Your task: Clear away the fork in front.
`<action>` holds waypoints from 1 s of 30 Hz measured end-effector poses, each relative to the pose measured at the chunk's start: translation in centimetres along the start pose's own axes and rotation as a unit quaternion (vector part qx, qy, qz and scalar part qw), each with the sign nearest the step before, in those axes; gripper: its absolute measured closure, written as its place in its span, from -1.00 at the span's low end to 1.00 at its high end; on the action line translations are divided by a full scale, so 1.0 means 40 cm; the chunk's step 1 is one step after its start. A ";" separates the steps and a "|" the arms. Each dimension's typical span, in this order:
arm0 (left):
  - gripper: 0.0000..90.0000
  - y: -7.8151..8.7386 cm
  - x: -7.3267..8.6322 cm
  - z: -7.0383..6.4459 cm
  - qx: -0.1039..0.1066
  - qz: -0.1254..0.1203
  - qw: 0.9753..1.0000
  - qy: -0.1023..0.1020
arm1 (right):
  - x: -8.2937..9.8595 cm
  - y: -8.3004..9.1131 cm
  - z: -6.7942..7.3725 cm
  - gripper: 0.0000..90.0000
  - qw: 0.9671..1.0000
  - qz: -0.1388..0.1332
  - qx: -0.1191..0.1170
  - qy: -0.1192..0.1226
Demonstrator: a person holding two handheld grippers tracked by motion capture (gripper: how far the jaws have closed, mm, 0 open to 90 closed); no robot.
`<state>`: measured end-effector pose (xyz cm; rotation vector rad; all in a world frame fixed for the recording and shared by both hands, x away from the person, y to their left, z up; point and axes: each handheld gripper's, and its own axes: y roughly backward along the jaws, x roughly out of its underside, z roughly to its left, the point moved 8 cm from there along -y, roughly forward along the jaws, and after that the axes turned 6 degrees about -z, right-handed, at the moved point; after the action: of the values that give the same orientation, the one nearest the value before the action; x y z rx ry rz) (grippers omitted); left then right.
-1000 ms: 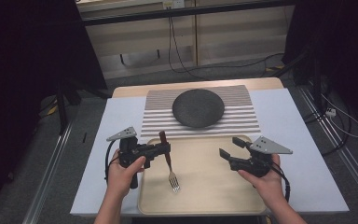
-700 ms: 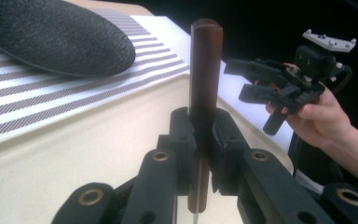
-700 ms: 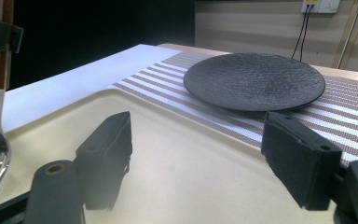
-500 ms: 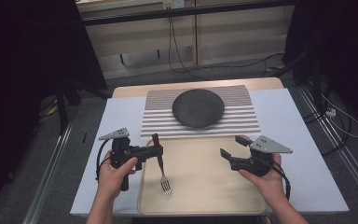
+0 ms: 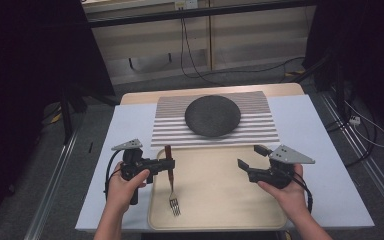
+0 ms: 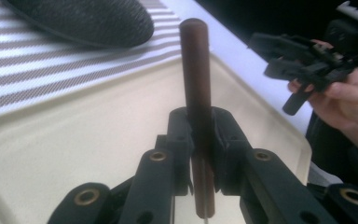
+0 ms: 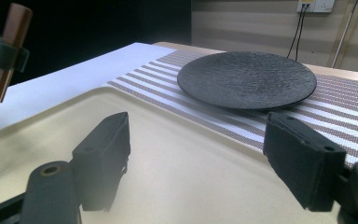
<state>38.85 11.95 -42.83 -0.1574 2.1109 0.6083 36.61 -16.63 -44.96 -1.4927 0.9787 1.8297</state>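
A dim workroom with wood-panelled cabinets and trailing cables lies behind a table covered in pale blue-white sheeting. On it lies a striped placemat bearing a dark round plate, and nearer the person sits a cream tray.

The left gripper is clenched on the brown wooden handle of a fork. The left gripper view shows both jaws pressed against the handle, which rises between them toward the plate's edge. In the high view the fork hangs over the tray's left part, at about nine o'clock from the tray's middle, handle pointing to twelve o'clock and tines to six. Whether the tines touch the tray floor cannot be told.

Compared with a second ago, the left hand has drawn back toward the tray's left rim, carrying the fork with it; half a second ago it was about where it is now, so the shift has nearly settled. The right gripper has hardly moved: it hovers at about three o'clock over the tray, jaws spread wide with nothing between them, as the right gripper view confirms.

By my reading, the fork is picked up and being repositioned. The likely aim is a place beside the plate, at roughly twelve o'clock from the fork, and that setting-down is not yet done.
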 end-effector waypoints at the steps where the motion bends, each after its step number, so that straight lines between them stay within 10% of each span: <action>1: 0.74 -0.004 0.004 0.005 -0.003 0.002 1.000 -0.003 | 0.000 0.001 -0.001 -0.49 1.000 0.001 0.000 0.001; 30: 0.59 -0.032 0.049 0.068 -0.049 0.024 0.998 -0.018 | 0.009 0.066 -0.058 -0.51 0.999 0.024 0.017 0.016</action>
<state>40.13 12.36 -46.15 -0.1510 2.0556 0.7385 35.68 -20.05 -45.07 -1.4943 1.0635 1.8184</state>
